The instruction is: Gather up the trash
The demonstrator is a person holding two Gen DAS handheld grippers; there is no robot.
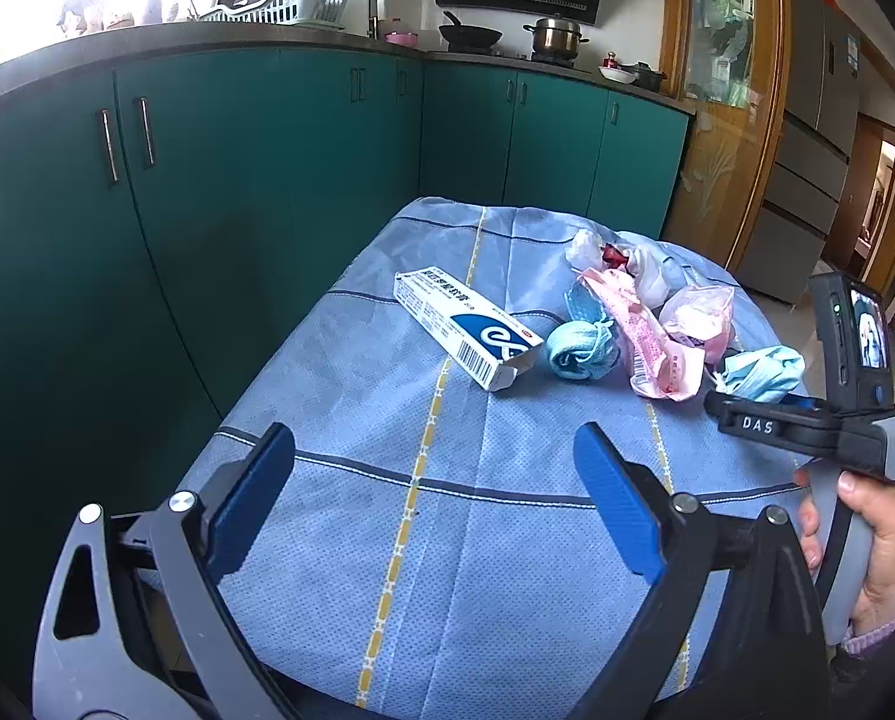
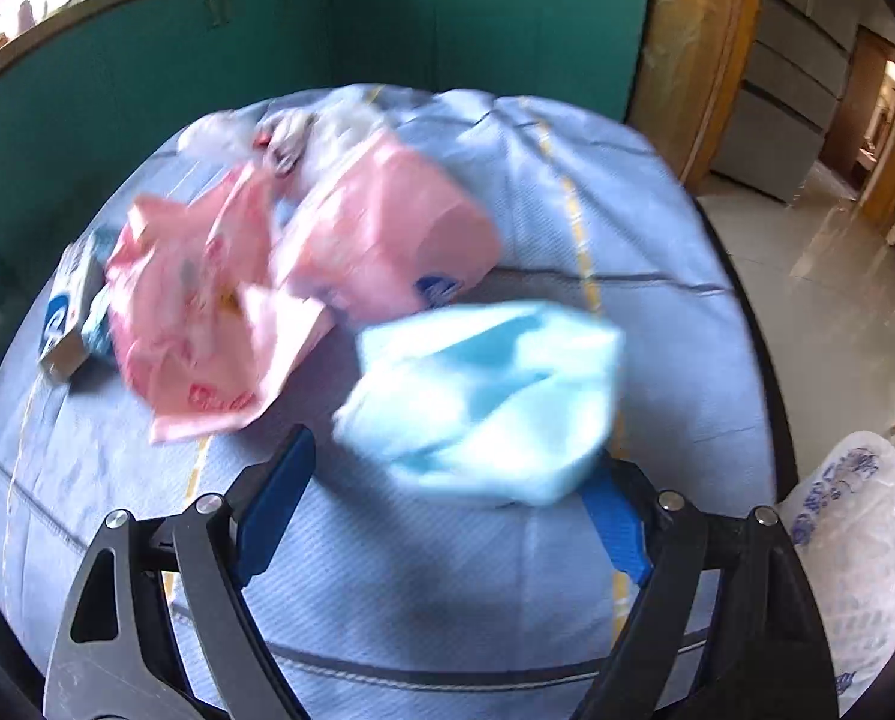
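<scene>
Trash lies on a table under a blue cloth [image 1: 423,528]: a white and blue carton [image 1: 465,327], a balled blue mask [image 1: 579,351], a pink wrapper [image 1: 651,342], a pink bag [image 1: 699,315] and a white bag [image 1: 633,267]. My left gripper [image 1: 438,498] hovers open over bare cloth, well short of the carton. The right wrist view is blurred. There my right gripper [image 2: 447,504] is open, and a crumpled light blue mask [image 2: 483,396] sits at its fingertips, covering the right tip. The pink wrapper [image 2: 207,312] and pink bag [image 2: 387,234] lie beyond it.
Teal cabinets [image 1: 207,192] stand close behind and left of the table, under a counter with pots. A white printed plastic bag [image 2: 855,540] hangs by the table's right edge. A hand [image 1: 867,546] grips the right tool's handle. Tiled floor [image 2: 837,276] lies to the right.
</scene>
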